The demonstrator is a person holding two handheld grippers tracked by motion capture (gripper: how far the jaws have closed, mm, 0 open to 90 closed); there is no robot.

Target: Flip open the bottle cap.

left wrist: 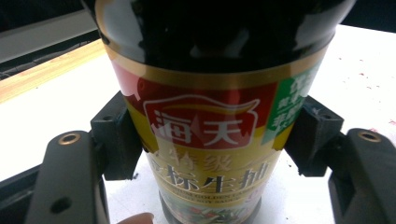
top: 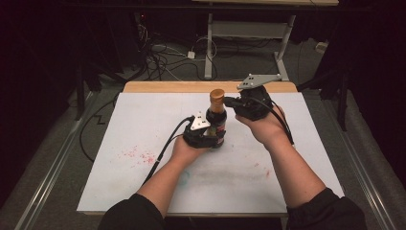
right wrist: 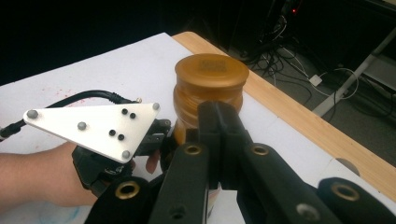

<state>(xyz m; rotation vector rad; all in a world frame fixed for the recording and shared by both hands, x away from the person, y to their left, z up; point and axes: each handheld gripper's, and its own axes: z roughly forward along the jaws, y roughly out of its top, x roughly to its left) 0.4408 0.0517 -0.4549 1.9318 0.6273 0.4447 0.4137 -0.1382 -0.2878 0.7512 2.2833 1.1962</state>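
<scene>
A dark sauce bottle (top: 217,117) with an amber cap (top: 217,97) stands upright on the white table cover (top: 143,120). My left gripper (top: 214,137) is shut on its lower body. In the left gripper view the two black pads (left wrist: 116,140) press the red and gold label of the bottle (left wrist: 205,140) from both sides. My right gripper (top: 230,101) is level with the cap, on its right side. In the right gripper view its jaws (right wrist: 218,116) are together, with nothing between them, and their tips rest against the cap (right wrist: 211,74) just below its lid.
A wooden table edge (top: 167,86) runs along the back of the white cover. Red specks (top: 139,155) mark the cover at front left. Beyond the table, cables (top: 158,55) lie on the floor by a desk frame (top: 208,48). The left gripper's grey plate (right wrist: 93,126) sits beside the bottle.
</scene>
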